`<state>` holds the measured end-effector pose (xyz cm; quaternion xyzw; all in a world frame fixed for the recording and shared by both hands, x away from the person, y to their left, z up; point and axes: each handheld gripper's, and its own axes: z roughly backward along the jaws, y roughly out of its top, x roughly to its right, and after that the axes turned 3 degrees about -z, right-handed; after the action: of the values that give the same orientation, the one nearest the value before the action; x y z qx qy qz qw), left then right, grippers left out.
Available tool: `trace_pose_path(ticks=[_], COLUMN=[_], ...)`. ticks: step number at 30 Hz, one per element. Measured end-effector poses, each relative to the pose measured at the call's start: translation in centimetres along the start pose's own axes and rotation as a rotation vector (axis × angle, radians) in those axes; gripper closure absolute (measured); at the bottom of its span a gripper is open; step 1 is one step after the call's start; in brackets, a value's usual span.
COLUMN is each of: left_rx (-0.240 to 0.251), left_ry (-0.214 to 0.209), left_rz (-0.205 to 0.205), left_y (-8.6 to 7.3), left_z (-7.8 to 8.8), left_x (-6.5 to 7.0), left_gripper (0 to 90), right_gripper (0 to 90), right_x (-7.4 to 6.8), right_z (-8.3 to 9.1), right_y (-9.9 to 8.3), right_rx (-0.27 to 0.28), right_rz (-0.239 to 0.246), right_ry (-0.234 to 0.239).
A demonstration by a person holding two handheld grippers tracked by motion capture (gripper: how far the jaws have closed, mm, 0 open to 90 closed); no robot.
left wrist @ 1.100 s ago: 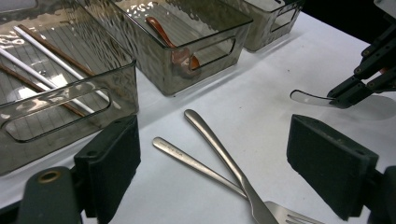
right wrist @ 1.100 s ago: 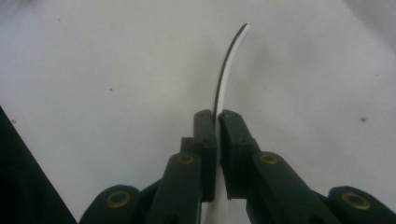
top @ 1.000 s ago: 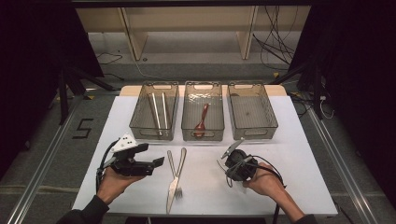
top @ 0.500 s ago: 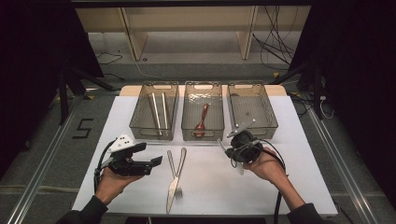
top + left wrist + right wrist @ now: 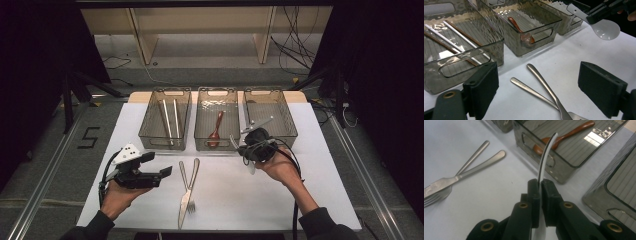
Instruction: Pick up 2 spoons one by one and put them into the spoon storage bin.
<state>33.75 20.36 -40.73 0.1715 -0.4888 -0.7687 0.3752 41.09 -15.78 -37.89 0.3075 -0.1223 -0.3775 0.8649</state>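
Right tool (image 5: 540, 185) pinches a white plastic spoon (image 5: 546, 155), held above the worktop (image 5: 300, 195) just in front of the middle bin (image 5: 216, 145). Left tool (image 5: 537, 92) spread, empty, over the knife (image 5: 187, 192) and fork (image 5: 191, 202).

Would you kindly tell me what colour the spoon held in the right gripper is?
White; the spoon shows best in the left gripper view.

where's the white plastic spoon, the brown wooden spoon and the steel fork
white plastic spoon (image 5: 606, 29), left gripper view, on its bowl
brown wooden spoon (image 5: 216, 131), high view, on its handle, inside the middle bin
steel fork (image 5: 439, 193), right gripper view, on its neck by the tines
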Motion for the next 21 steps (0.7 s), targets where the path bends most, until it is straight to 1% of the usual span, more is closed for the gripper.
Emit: trace_pose_path(ticks=[8, 16, 21], left_rx=[0.0, 0.0, 0.001], left_ry=[-0.002, -0.001, -0.002], left_rz=[0.001, 0.001, 0.001], left_y=[-0.1, -0.1, -0.1], left_z=[0.1, 0.0, 0.0], left_x=[-0.1, -0.1, -0.1], left_gripper=[16.2, 16.1, 16.1], right_gripper=[86.1, 86.1, 86.0], right_x=[0.4, 0.9, 1.5], right_z=[0.0, -0.1, -0.3], right_y=[1.2, 3.0, 4.2], right_rx=[0.031, 0.062, 0.08], right_rz=[-0.014, -0.021, -0.043], right_ry=[-0.008, -0.022, -0.033])
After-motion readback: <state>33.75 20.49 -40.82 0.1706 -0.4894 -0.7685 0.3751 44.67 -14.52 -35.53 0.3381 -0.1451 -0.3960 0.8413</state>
